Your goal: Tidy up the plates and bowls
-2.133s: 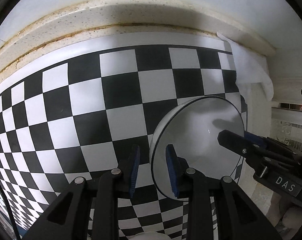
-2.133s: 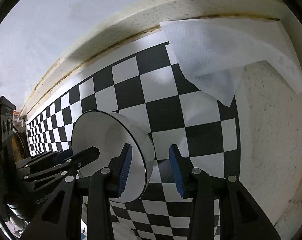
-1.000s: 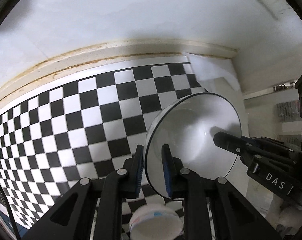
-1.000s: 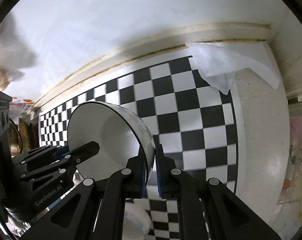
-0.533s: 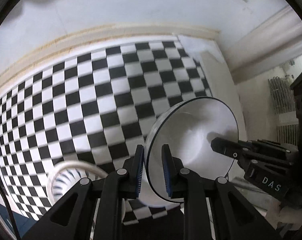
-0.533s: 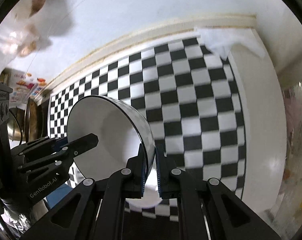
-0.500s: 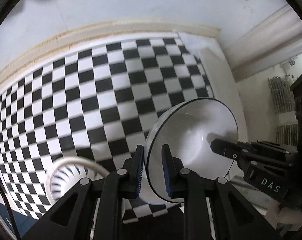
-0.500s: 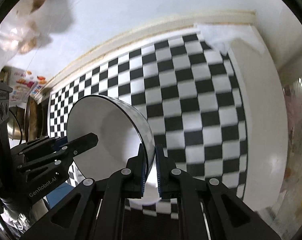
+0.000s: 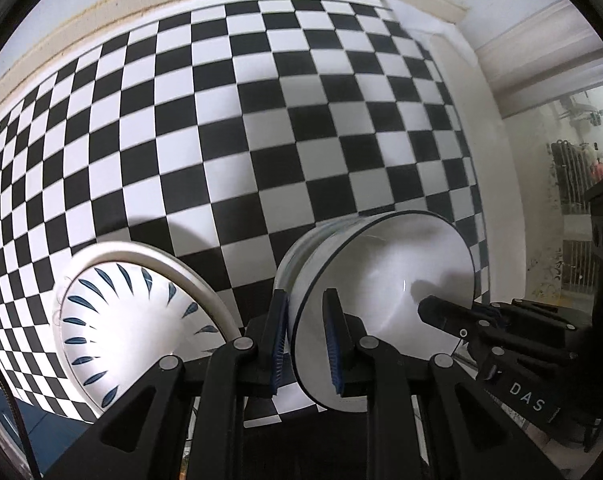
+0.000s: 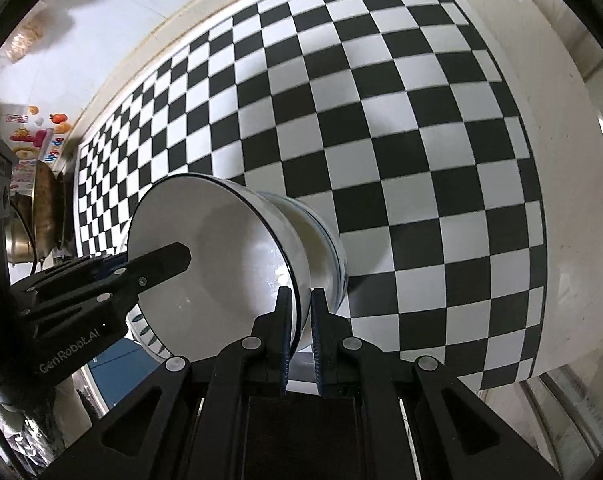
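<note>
Patterned plate [image 9: 133, 320]: left, on the checkered cloth [image 9: 261, 120]
My left claw [image 9: 306, 342]: clamped on the near rim of the white bowl [image 9: 385, 304]
Bowl: over another bowl [image 10: 321, 248]
My right claw [image 10: 300, 330]: pinching the opposite rim

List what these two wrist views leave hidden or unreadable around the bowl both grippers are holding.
- Left wrist view: whether the white bowl is seated in the bowl beneath it; its own body hides the contact.
- Left wrist view: the near part of the blue-patterned plate, behind the left gripper.
- Right wrist view: most of that plate, behind the bowl and the other gripper.
- Right wrist view: the colourful label at the far left, too small to read.
</note>
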